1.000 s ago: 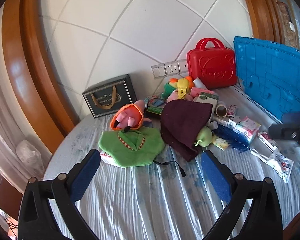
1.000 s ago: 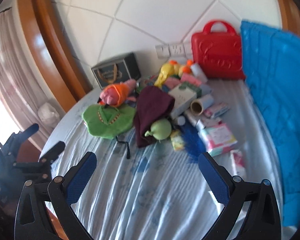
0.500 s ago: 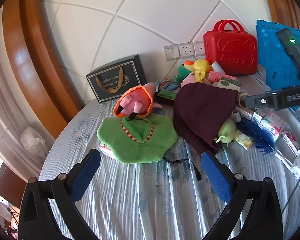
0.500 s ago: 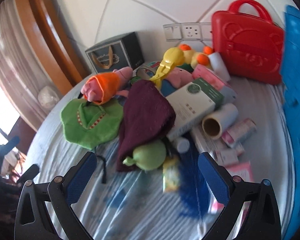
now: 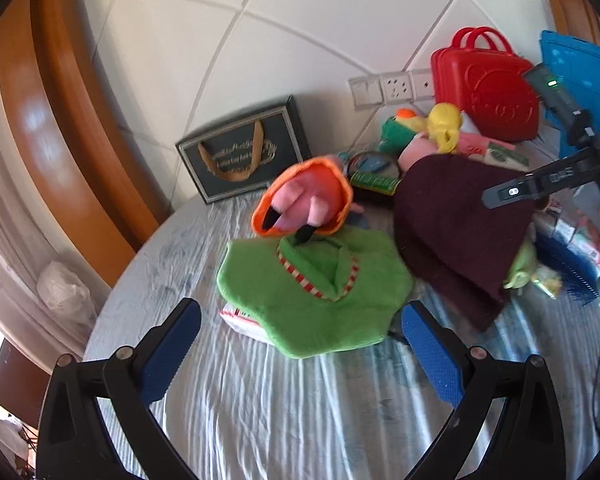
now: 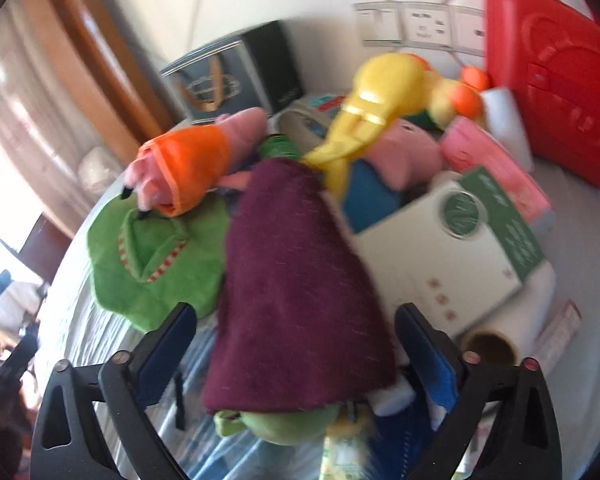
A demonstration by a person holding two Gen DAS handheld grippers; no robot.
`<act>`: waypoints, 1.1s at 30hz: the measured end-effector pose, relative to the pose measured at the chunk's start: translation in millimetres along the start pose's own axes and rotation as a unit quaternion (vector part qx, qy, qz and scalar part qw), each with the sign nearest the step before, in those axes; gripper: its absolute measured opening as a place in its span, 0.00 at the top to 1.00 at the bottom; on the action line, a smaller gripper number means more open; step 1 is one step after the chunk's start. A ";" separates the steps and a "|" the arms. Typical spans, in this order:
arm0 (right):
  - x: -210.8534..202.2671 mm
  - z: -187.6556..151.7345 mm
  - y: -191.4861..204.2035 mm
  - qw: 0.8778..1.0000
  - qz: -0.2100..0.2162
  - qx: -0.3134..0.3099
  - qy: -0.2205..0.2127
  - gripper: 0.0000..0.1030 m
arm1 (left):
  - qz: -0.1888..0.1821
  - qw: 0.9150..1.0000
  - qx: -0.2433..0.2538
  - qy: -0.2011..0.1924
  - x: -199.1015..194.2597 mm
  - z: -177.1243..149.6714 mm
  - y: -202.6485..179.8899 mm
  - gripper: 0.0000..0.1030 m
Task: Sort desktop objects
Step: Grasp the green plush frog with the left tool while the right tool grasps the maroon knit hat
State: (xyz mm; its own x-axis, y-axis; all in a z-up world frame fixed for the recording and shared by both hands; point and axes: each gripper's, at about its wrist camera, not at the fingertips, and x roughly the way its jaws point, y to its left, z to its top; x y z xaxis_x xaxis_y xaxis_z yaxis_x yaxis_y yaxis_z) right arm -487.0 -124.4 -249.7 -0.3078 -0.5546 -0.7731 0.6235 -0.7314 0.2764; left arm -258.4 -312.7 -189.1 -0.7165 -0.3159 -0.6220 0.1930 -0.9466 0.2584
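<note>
Maroon cloth (image 6: 300, 280) between spread right claw (image 6: 296, 344); left claw (image 5: 300, 340) spread, around nothing.

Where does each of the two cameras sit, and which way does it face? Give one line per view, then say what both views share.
Left wrist: on the left hand-held gripper, open, facing the green cloth; the right tool's black body shows at the right edge.
Right wrist: on the right hand-held gripper, open, close over the maroon cloth; only its own fingers show.
Shared: both cloths, the red case, the wall sockets.
</note>
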 end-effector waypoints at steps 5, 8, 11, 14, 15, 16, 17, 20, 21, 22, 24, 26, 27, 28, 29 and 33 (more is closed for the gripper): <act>9.1 2.2 10.5 0.999 -0.026 -0.028 0.010 0.07 | -0.002 0.997 -0.061 0.037 46.4 -7.0 31.1 0.09; 13.5 4.5 16.1 0.998 -0.047 -0.043 0.016 0.08 | -0.031 0.996 -0.066 0.059 67.4 -14.6 23.9 0.28; 14.7 6.1 18.1 0.997 -0.052 -0.054 0.017 0.13 | -0.043 0.994 -0.058 0.078 87.4 -26.1 10.5 0.34; 12.4 7.5 16.2 0.996 -0.060 -0.057 0.009 0.35 | -0.042 0.993 -0.068 0.085 100.0 -33.0 9.0 0.42; 12.9 8.0 14.9 0.996 -0.064 -0.055 0.009 0.50 | -0.041 0.993 -0.073 0.082 99.2 -34.2 10.0 0.44; 14.0 8.3 12.9 0.997 -0.064 -0.052 0.011 0.57 | -0.040 0.993 -0.079 0.081 97.2 -35.0 11.6 0.51; 16.4 8.4 11.5 0.997 -0.057 -0.048 0.016 0.57 | -0.039 0.992 -0.082 0.083 96.7 -35.3 12.3 0.57; 26.5 6.0 14.2 0.996 -0.062 -0.054 0.038 0.65 | -0.039 0.992 -0.078 0.088 97.8 -35.9 10.9 0.62; 27.2 5.6 17.5 0.996 -0.064 -0.057 0.038 0.65 | -0.032 0.993 -0.075 0.091 97.8 -36.7 9.7 0.62; 27.1 5.3 21.2 0.996 -0.061 -0.058 0.040 0.64 | -0.026 0.992 -0.079 0.094 97.3 -38.5 10.6 0.62; 25.6 4.0 26.1 0.995 -0.063 -0.068 0.040 0.61 | -0.023 0.988 -0.111 0.104 94.2 -45.6 21.4 0.62; 24.7 2.5 26.6 0.994 -0.063 -0.074 0.042 0.58 | -0.027 0.985 -0.135 0.104 89.1 -51.2 29.6 0.62; 24.7 2.4 25.4 0.995 -0.060 -0.071 0.043 0.58 | -0.028 0.984 -0.141 0.105 88.2 -52.5 30.9 0.62; 24.6 2.2 24.2 0.995 -0.058 -0.067 0.042 0.58 | -0.033 0.983 -0.144 0.105 88.0 -53.2 30.3 0.62; 25.2 2.3 23.7 0.996 -0.056 -0.063 0.042 0.58 | -0.036 0.983 -0.145 0.105 89.7 -53.0 28.4 0.62; 28.8 2.5 26.4 0.995 -0.059 -0.066 0.041 0.58 | -0.060 0.982 -0.132 0.121 105.5 -49.7 11.5 0.62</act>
State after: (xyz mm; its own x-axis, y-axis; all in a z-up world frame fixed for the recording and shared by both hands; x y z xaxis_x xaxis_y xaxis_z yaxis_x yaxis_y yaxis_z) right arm -481.2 -160.7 -263.3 -0.3285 -0.4301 -0.8409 0.6776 -0.7276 0.1074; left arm -298.4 -360.2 -288.4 -0.5701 -0.1767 -0.8023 0.3066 -0.9518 -0.0082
